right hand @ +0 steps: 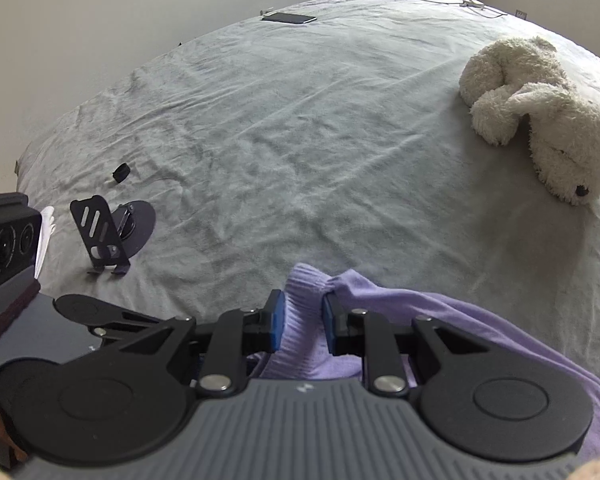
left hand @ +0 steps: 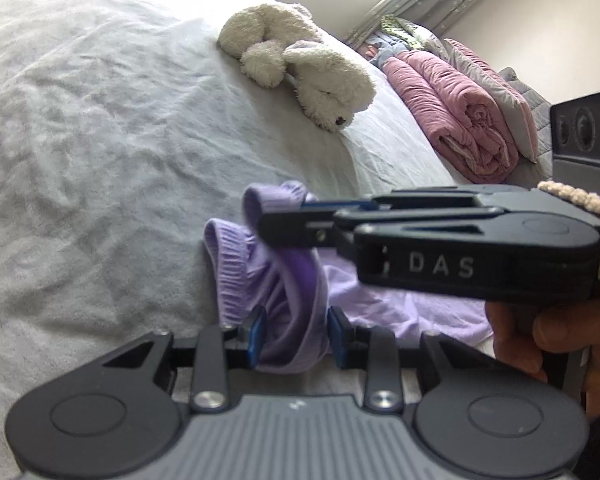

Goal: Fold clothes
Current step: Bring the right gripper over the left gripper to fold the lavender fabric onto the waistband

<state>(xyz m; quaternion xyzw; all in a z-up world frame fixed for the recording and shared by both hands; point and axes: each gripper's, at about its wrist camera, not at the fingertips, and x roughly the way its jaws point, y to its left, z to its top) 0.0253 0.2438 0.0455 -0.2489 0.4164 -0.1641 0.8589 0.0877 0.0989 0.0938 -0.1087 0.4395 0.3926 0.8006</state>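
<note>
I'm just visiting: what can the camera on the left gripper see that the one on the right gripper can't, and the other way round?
Only the left wrist view shows the rolled pink quilt, the curtain and the right gripper from outside.

Only the right wrist view shows the black phone stand, a small black cap, and a dark phone near the far edge.

Both show the white bedsheet, the white plush dog and the lavender garment, with each gripper, like the left gripper, closed on its ribbed fabric.

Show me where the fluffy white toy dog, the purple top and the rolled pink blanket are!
Fluffy white toy dog (right hand: 540,120): right wrist view, on its body.
Purple top (right hand: 300,320): right wrist view, on the ribbed cuff between the gripper's blue pads.
Rolled pink blanket (left hand: 456,116): left wrist view, on its upper side.
</note>
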